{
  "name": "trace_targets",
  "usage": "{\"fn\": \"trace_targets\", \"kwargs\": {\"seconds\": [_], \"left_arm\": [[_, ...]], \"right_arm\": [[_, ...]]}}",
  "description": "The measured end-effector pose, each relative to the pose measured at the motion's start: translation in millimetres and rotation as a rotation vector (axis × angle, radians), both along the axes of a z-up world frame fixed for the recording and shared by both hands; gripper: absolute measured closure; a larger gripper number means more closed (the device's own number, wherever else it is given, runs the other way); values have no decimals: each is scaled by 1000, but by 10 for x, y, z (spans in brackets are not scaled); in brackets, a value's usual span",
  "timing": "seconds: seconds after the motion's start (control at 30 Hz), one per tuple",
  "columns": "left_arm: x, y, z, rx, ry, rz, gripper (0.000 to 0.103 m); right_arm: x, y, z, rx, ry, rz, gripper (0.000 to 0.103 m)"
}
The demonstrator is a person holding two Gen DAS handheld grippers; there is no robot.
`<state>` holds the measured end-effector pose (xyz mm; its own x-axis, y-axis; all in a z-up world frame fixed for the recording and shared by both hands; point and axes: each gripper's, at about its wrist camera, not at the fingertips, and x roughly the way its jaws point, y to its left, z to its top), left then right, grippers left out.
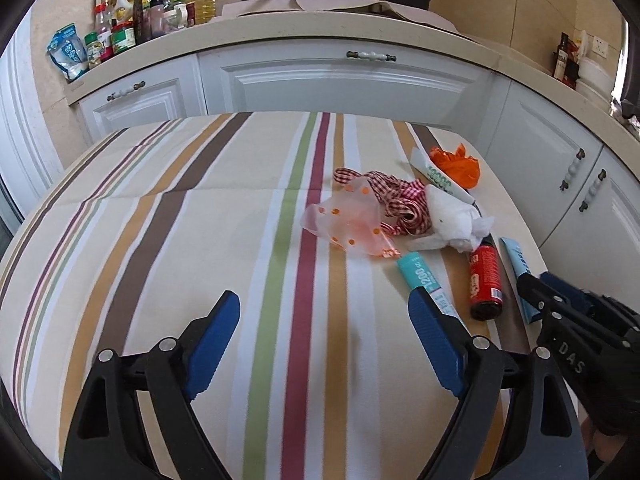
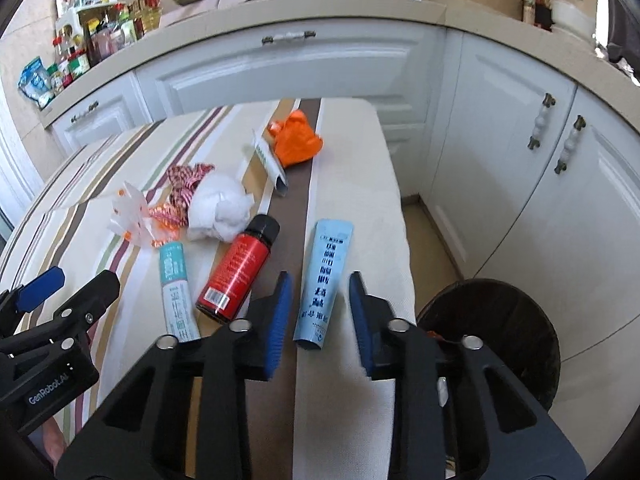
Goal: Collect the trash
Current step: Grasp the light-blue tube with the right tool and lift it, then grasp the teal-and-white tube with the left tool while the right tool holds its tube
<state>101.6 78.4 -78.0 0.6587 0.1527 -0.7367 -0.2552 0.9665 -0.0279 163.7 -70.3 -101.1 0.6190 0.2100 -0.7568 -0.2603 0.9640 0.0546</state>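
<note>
A pile of trash lies on the striped tablecloth (image 1: 160, 240). My right gripper (image 2: 320, 278) straddles the near end of a light blue tube (image 2: 332, 248); its jaws stand a little wider than the tube and the pads do not press it. A red bottle (image 2: 236, 272) with a black cap and a teal tube (image 2: 176, 280) lie just left of it. My left gripper (image 1: 324, 296) is open over bare cloth, its right fingertip beside the teal tube (image 1: 420, 272). Further back are a white tissue wad (image 1: 448, 216), a checked ribbon (image 1: 396, 196), a pink dotted wrapper (image 1: 348, 220) and an orange bag (image 1: 456, 164).
A dark round bin (image 2: 492, 320) stands on the floor by the table's right edge. White cabinets (image 2: 500, 140) run behind and to the right. A white-green tube (image 2: 272, 164) lies beside the orange bag. Bottles and jars (image 1: 132, 20) crowd the counter's left end.
</note>
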Motion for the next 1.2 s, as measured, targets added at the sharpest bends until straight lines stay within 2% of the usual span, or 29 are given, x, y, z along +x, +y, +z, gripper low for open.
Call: {"fn": "trace_targets", "kwargs": {"seconds": [0.27,0.73,1.03,1.1,1.17,1.2], "left_arm": [[18,-186,-61,-28,30,-34,19],[252,-519,-230,37,120,-73,18],[228,-466,-223,10,105,-73,18],[217,-461,-215,6,100,-79,22],[197,-437,-195,5,89,-82,32],[194,-425,-191,4,87,-85,34]], "right_arm": [[-104,-95,52,23,-20,14,89],[-246,-527,126,100,-49,-15,89],[-263,-576,103,113,-49,-21,89],[-269,-560,99,113,-49,-18,89],[-280,-539,98,111,-50,-15,89],[-286,-526,97,111,-50,-14,89]]}}
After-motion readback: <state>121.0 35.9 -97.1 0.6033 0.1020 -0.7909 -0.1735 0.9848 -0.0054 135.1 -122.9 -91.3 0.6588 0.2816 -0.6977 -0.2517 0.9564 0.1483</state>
